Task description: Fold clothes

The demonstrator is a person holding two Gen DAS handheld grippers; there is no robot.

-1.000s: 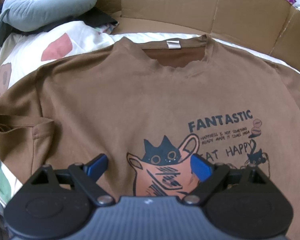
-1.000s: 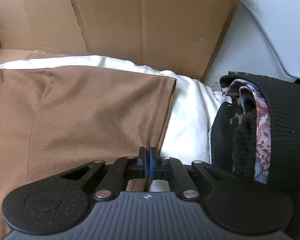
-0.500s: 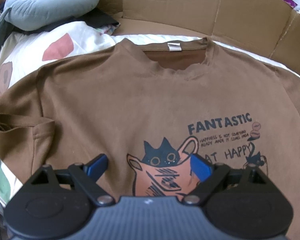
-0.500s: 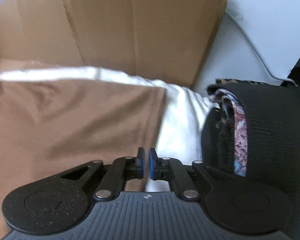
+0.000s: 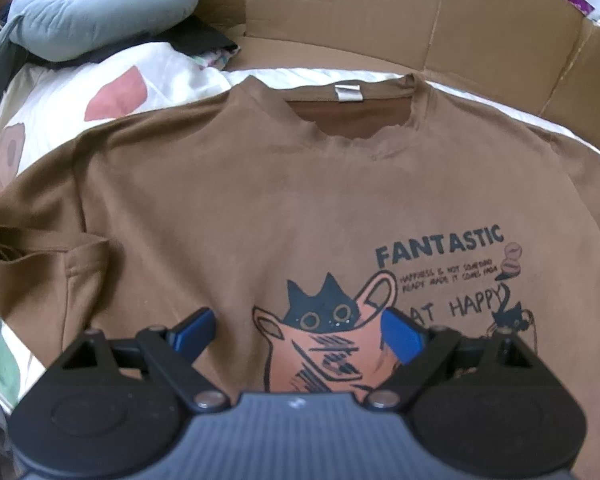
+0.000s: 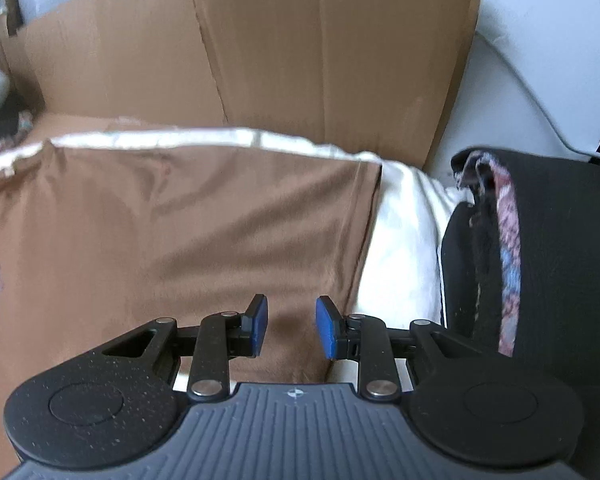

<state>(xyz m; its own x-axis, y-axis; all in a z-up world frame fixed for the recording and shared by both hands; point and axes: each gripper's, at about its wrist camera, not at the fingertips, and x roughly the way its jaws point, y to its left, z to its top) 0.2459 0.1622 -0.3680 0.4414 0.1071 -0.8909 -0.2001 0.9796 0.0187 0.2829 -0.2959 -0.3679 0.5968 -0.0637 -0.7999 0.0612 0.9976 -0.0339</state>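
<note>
- Garment: brown T-shirt [image 5: 228, 216] lying front up and spread flat on a white bedcover [image 5: 100, 76], collar toward the far cardboard wall [image 5: 380, 12]. A white neck label [image 5: 349, 93] shows inside the collar.
- Print: black cat in an orange bag [image 5: 324, 344] low on the chest, with the word "FANTASTIC" beside it.
- Sleeve seen at the left in the left wrist view [image 5: 40, 264]: folded in on itself, rumpled, lying on the shirt's side.
- Left gripper [image 5: 298, 330]: jaws spread wide above the cat print; nothing is between the blue pads [image 5: 194, 326], and whether they touch the cloth cannot be told.
- Right gripper [image 6: 290, 326]: jaws opening, a moderate gap between the blue pads [image 6: 260, 322]. Brown cloth [image 6: 180, 240] lies behind the gap, but the pads do not press on it.
- Straight edge of the shirt [image 6: 370, 232] in the right wrist view: runs just beside the right gripper, with white bedcover [image 6: 404, 248] beyond it.
- Surroundings: grey-blue curved cushion [image 5: 100, 12] at the far left; dark fabric bundle with a patterned strap [image 6: 508, 240] at the right.
</note>
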